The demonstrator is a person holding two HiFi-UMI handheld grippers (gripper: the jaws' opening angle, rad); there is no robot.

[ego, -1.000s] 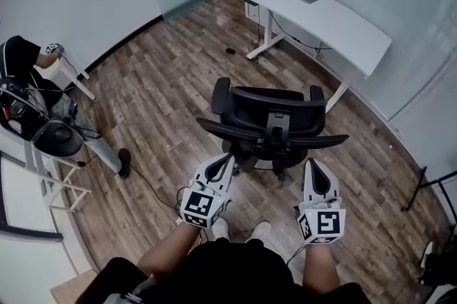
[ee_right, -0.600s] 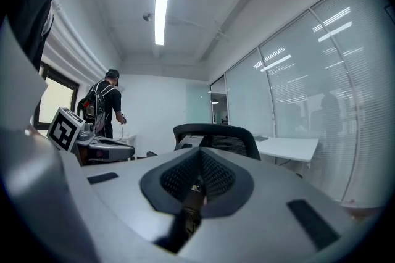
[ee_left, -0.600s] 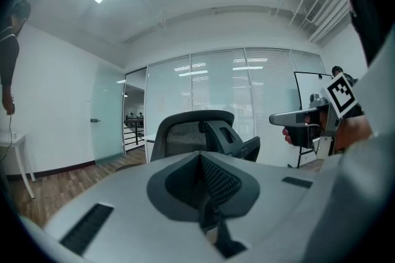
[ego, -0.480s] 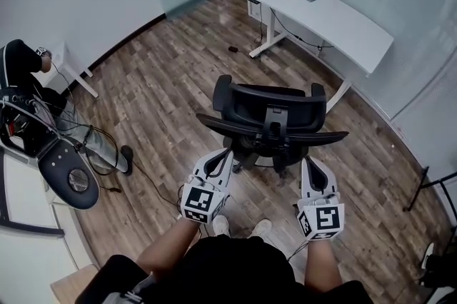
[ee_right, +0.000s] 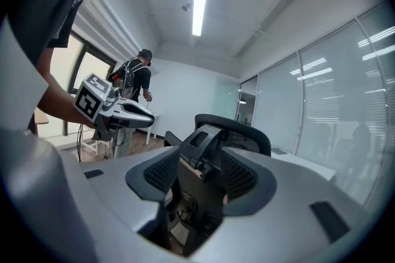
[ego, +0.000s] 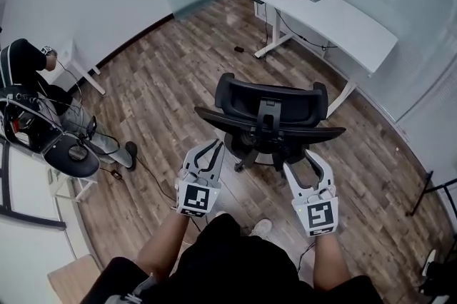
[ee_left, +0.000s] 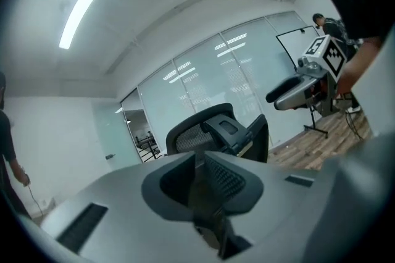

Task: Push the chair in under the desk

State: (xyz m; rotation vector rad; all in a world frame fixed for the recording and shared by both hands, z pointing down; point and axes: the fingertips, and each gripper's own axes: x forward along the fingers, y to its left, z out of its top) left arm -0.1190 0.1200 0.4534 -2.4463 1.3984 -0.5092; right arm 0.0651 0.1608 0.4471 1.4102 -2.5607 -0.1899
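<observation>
Nearest, the left gripper (ego: 213, 147) is keeping its jaws together on nothing. The right gripper (ego: 301, 161) has just been opening, with nothing between its parted jaws. Just beyond both, the black chair (ego: 268, 110) is standing on open floor, well apart from the white desk (ego: 335, 17) at far right.

Wood floor (ego: 168, 78): black chair (ego: 271, 108) mid-room, white desk (ego: 335, 18) well apart.

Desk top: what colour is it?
White; the desk shows best in the head view.
</observation>
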